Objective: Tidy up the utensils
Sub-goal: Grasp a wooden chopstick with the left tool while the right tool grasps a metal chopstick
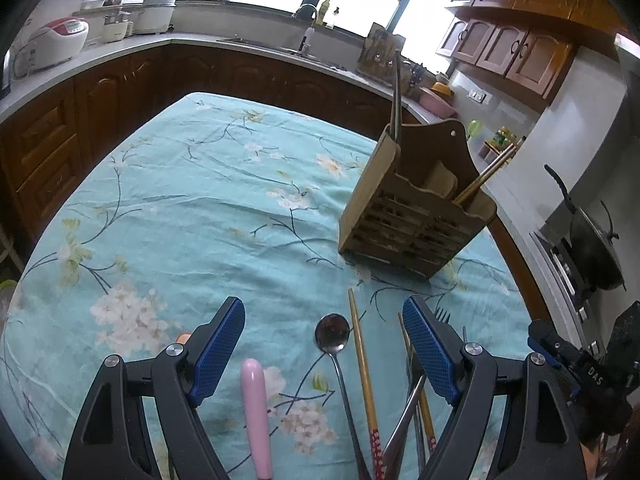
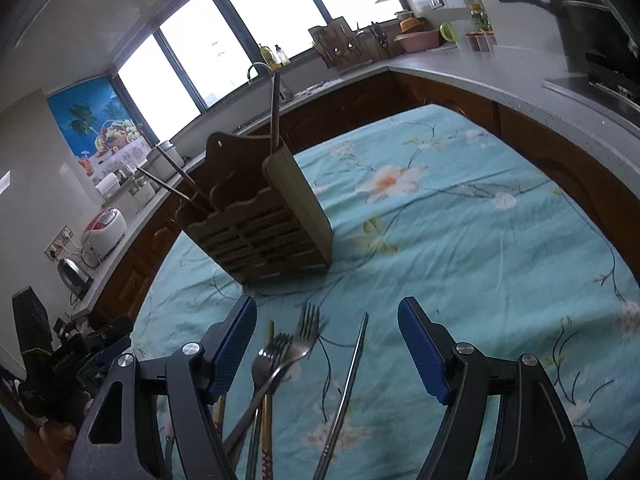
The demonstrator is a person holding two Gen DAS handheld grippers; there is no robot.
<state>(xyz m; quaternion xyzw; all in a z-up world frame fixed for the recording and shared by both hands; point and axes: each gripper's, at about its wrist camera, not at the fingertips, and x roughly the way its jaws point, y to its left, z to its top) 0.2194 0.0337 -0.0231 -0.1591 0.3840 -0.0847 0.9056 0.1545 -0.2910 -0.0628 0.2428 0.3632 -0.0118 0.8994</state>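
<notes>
Your left gripper [image 1: 324, 346] spread wide over spoon [image 1: 332, 334] and chopstick [image 1: 362, 360], your right gripper [image 2: 328, 344] wide over forks [image 2: 288, 350], wooden holder [image 2: 260, 232] just beyond

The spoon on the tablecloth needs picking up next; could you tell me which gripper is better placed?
Left, probably: the spoon lies between the open left gripper fingers; the right gripper frames forks instead.
</notes>
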